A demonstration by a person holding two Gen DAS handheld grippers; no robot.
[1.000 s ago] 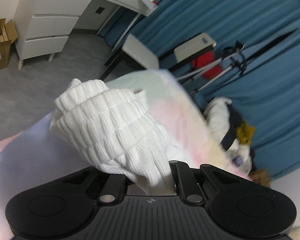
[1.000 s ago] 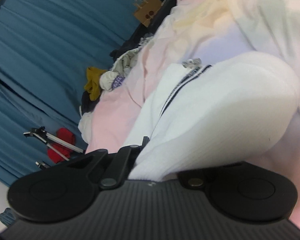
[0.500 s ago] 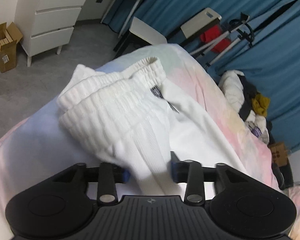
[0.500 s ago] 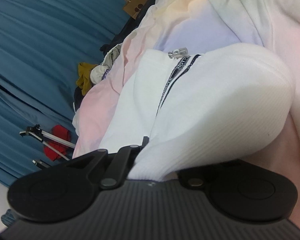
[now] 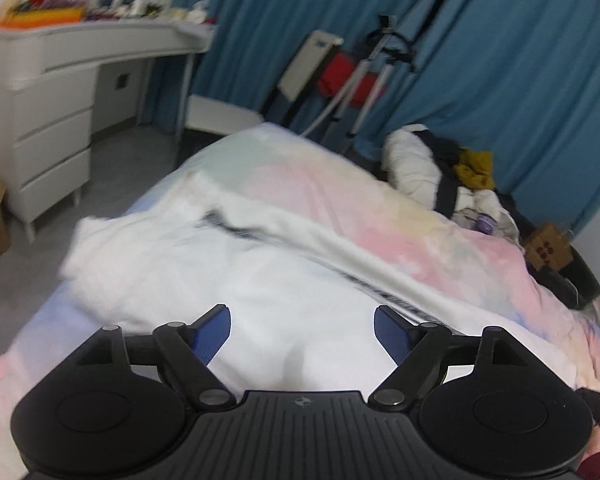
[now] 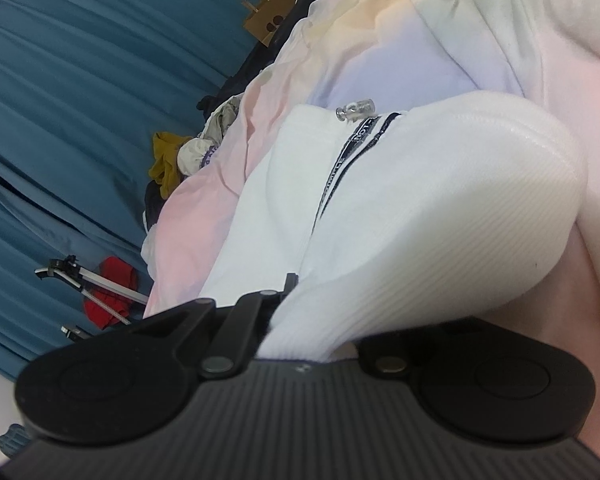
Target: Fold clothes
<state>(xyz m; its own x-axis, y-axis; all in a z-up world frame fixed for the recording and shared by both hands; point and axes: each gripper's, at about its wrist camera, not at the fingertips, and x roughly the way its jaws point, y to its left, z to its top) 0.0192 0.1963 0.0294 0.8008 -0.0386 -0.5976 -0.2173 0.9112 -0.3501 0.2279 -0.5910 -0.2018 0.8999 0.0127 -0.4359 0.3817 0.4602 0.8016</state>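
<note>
Gripper on the left (image 5: 302, 330) is hovering with fingers spread over the white ribbed garment (image 5: 228, 264) lying on the pastel bed (image 5: 400, 236), while the right gripper (image 6: 306, 320) is pinching its edge. Judging by this, one fold is being laid; next comes re-gripping a free edge.

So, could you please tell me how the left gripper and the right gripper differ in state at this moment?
The left gripper is open, its blue-padded fingers spread wide and holding nothing; the right gripper is shut on the white ribbed garment. The left one sits above the cloth, while the right one's fingers are mostly buried in it. Both point at the same garment on the pastel bedsheet.
</note>
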